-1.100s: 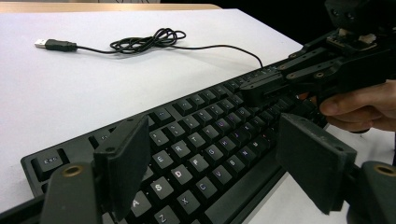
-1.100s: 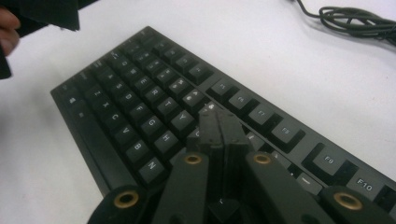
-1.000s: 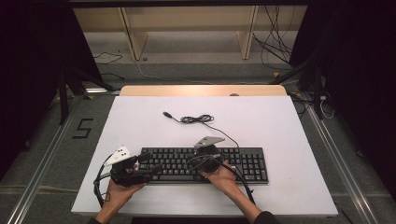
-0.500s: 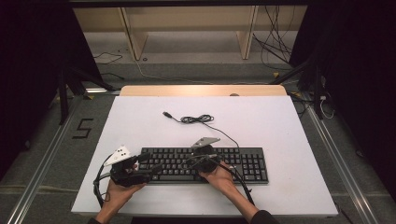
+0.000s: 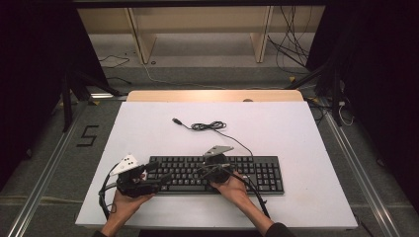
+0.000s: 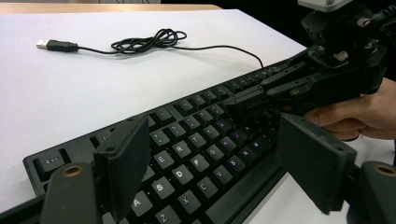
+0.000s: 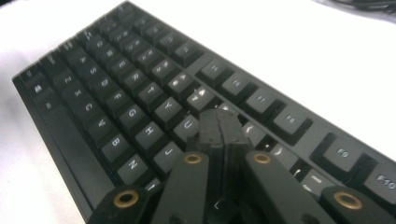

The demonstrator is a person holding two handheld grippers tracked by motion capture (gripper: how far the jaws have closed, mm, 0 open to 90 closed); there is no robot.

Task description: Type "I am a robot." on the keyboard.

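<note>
The black keyboard (image 5: 217,174) lies flat near the front of the white surface (image 5: 296,133), so the right hand-held gripper (image 7: 223,123) stays clenched into one narrow tip for poking keys, while the left hand-held gripper (image 6: 210,163) hovers released over its left end.

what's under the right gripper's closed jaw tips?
The black keyboard: the right gripper has its shut jaws over the keys right of U and J. The key directly beneath the tips is covered, and contact can't be confirmed.

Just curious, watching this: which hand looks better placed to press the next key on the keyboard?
The right. Its gripper is shut to a narrow tip resting over the middle keys of the keyboard. The left gripper stands open at the keyboard's left end, too wide for a single key.
</note>
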